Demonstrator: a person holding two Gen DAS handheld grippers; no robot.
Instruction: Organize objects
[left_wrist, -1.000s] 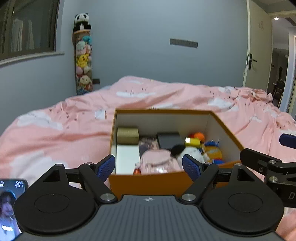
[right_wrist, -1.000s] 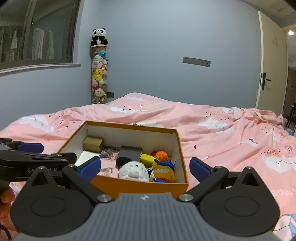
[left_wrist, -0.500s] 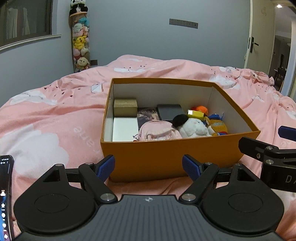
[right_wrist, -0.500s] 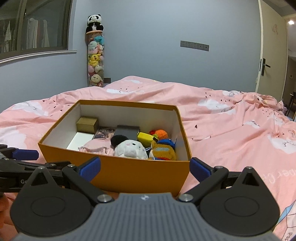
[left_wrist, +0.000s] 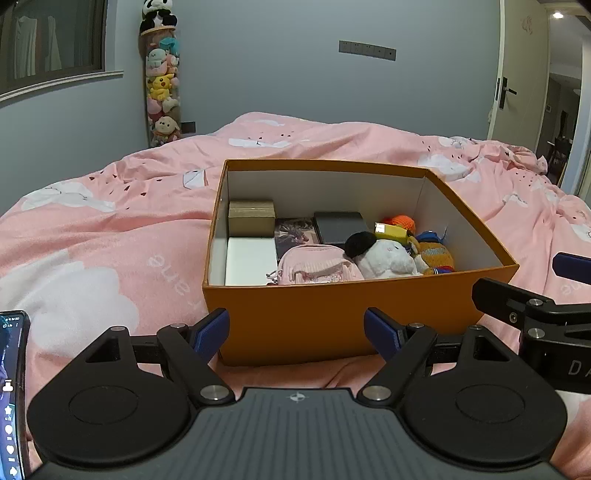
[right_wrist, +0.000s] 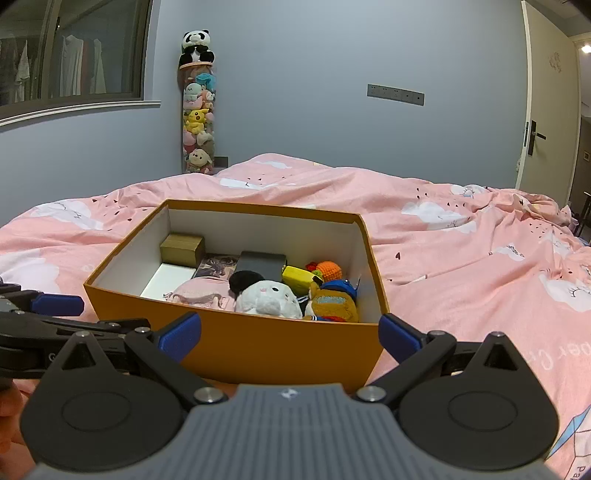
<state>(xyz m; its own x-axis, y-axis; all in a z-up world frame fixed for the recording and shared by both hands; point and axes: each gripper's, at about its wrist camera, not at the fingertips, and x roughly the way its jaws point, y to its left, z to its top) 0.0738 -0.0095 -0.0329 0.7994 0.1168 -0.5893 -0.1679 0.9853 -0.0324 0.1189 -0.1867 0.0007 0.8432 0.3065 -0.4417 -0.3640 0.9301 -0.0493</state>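
On the pink bed (left_wrist: 110, 236) sits the orange box (left_wrist: 332, 317) of soft, light toys, and we would hold its stiff walls with both grippers' jaws, now wide open and empty.

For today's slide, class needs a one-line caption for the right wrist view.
Open right gripper faces an orange box of plush toys and small boxes on a pink duvet.
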